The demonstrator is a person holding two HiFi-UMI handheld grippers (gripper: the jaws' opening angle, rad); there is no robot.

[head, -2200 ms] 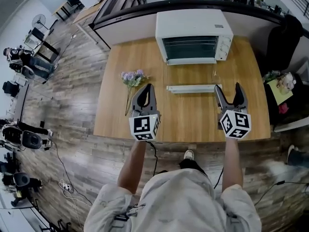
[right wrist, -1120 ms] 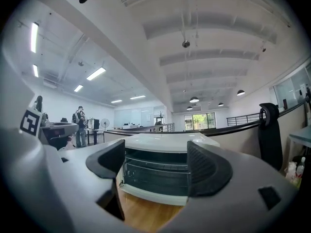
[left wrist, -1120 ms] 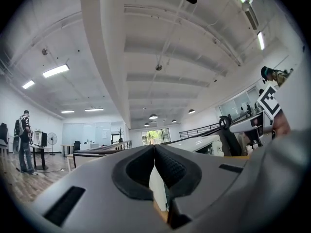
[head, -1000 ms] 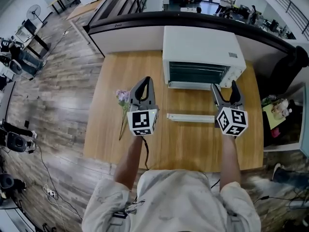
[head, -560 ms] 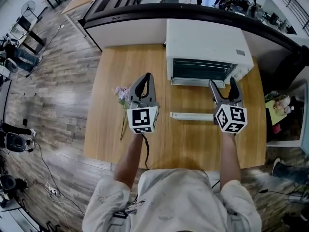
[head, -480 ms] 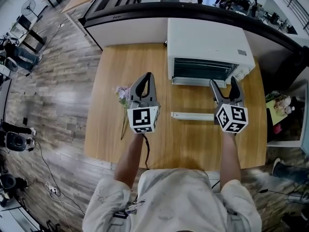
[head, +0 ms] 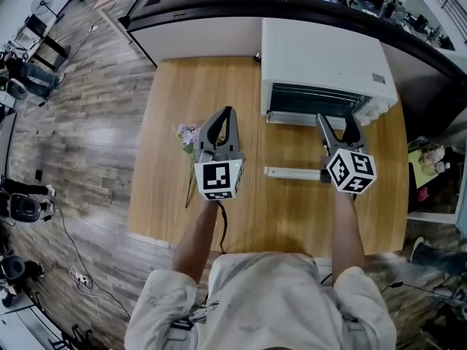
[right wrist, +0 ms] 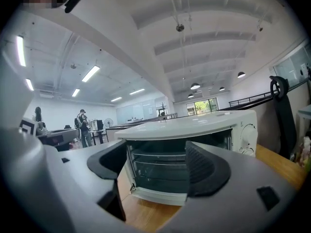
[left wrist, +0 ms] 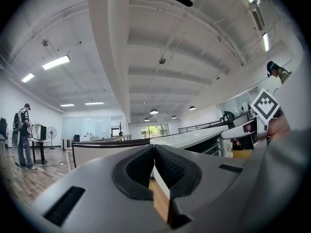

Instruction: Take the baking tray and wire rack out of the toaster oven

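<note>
The white toaster oven (head: 321,57) stands at the table's far right, its glass door folded down toward me with the white handle bar (head: 295,172) nearest. In the right gripper view the oven (right wrist: 194,130) fills the middle, and a wire rack (right wrist: 160,154) shows inside the dark cavity; I cannot make out the tray apart from it. My right gripper (head: 337,121) hovers over the lowered door just before the opening. Its jaws are closing slightly and stand wide with nothing between them (right wrist: 155,169). My left gripper (head: 222,119) is shut and empty (left wrist: 153,166), left of the oven.
A small bunch of purple flowers (head: 188,133) lies on the wooden table (head: 168,188) just left of my left gripper. A dark counter (head: 197,9) runs behind the table. A shelf with clutter (head: 430,159) stands at the right edge.
Both grippers have moved forward toward the oven. The right one now reaches over the lowered door near the opening, and its jaws have narrowed a little.
</note>
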